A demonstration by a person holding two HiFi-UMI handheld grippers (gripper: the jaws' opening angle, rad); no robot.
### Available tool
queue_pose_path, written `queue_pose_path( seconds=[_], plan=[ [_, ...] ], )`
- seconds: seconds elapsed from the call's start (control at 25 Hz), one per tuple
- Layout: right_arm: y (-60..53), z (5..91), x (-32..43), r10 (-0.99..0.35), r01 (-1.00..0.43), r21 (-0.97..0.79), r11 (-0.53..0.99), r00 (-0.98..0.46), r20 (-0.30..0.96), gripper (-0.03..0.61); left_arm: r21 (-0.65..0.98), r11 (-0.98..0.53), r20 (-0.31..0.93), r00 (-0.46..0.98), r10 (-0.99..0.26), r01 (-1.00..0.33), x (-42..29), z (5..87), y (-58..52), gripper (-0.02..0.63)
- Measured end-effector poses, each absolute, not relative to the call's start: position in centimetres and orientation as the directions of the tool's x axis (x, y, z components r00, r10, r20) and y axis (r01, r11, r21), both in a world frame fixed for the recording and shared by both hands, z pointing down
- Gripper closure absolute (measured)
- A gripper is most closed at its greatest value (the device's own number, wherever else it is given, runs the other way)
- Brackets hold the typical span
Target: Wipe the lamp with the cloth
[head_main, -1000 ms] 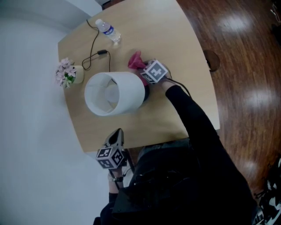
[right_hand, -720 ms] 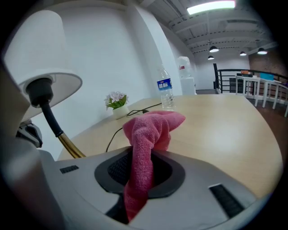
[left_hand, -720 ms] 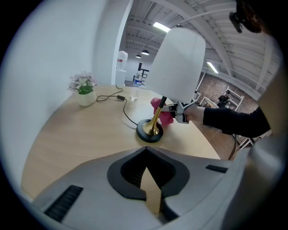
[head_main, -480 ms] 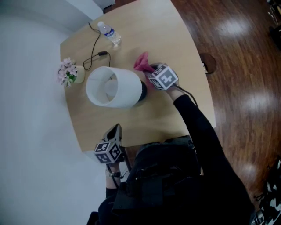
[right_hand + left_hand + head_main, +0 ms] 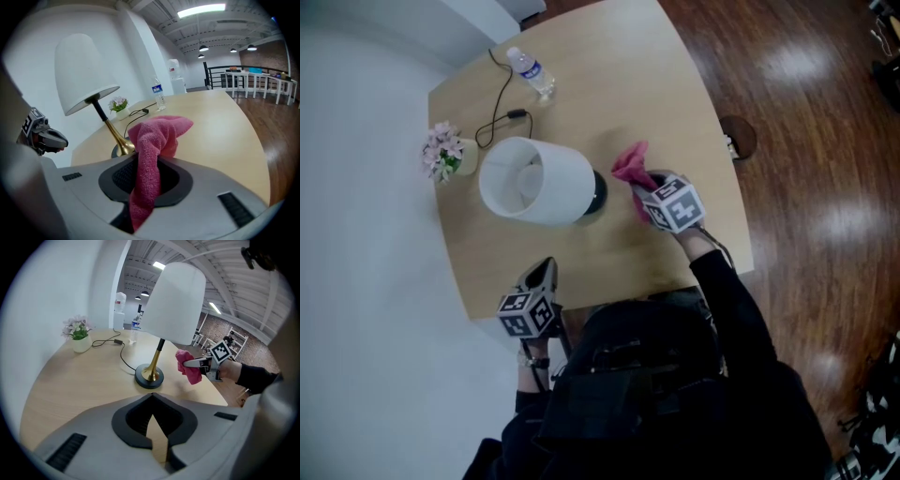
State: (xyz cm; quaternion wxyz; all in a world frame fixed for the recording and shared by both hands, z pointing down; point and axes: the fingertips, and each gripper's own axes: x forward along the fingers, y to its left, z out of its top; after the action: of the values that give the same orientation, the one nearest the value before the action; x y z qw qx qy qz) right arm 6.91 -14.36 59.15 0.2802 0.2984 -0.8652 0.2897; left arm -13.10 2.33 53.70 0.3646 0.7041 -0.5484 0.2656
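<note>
A table lamp stands on the light wooden table (image 5: 647, 75), with a white shade (image 5: 534, 180) and a brass stem on a dark round base (image 5: 596, 195). To the right of the base my right gripper (image 5: 644, 185) is shut on a pink cloth (image 5: 631, 167), held above the table and apart from the lamp. The cloth (image 5: 154, 140) hangs out of the right jaws, with the shade (image 5: 82, 70) off to the left. At the table's near edge my left gripper (image 5: 546, 274) is shut and holds nothing. In its own view the lamp base (image 5: 150, 379) lies ahead of it.
A water bottle (image 5: 531, 68) stands at the far edge, and a black cord (image 5: 502, 103) runs from it to the lamp. A small pot of pink flowers (image 5: 445, 157) sits at the left edge. Dark wooden floor (image 5: 806, 141) lies right of the table.
My right gripper has carried the pink cloth away from the lamp shade, toward the right and nearer to me. The left gripper has stayed at the near edge.
</note>
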Motion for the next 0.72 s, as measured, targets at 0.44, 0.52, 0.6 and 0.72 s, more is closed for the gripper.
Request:
queue_pose_path(
  seconds=[0.44, 0.52, 0.6, 0.72],
  plan=[
    [-5.8, 63.8, 10.8, -0.264, -0.713, -0.416, 0.565, -0.634, 0.727, 0.505, 0.215, -0.155, 0.802, 0.265, -0.535, -0.964, -10.8, 54.9, 3.1, 0.609],
    [-5.4, 64.5, 10.9, -0.247, -0.711, -0.418, 0.566, -0.63, 0.736, 0.505, 0.214, -0.157, 0.807, 0.265, -0.528, -0.964, -10.2, 55.2, 3.4, 0.609],
    [-5.2, 65.1, 10.7, -0.231, -0.705, -0.416, 0.575, -0.627, 0.744, 0.505, 0.212, -0.157, 0.811, 0.263, -0.522, -0.965, -9.8, 55.3, 3.7, 0.609],
    [-5.2, 65.8, 10.4, -0.215, -0.705, -0.415, 0.576, -0.62, 0.755, 0.505, 0.2, -0.159, 0.817, 0.255, -0.517, -0.967, -9.2, 55.3, 4.4, 0.609]
  ],
)
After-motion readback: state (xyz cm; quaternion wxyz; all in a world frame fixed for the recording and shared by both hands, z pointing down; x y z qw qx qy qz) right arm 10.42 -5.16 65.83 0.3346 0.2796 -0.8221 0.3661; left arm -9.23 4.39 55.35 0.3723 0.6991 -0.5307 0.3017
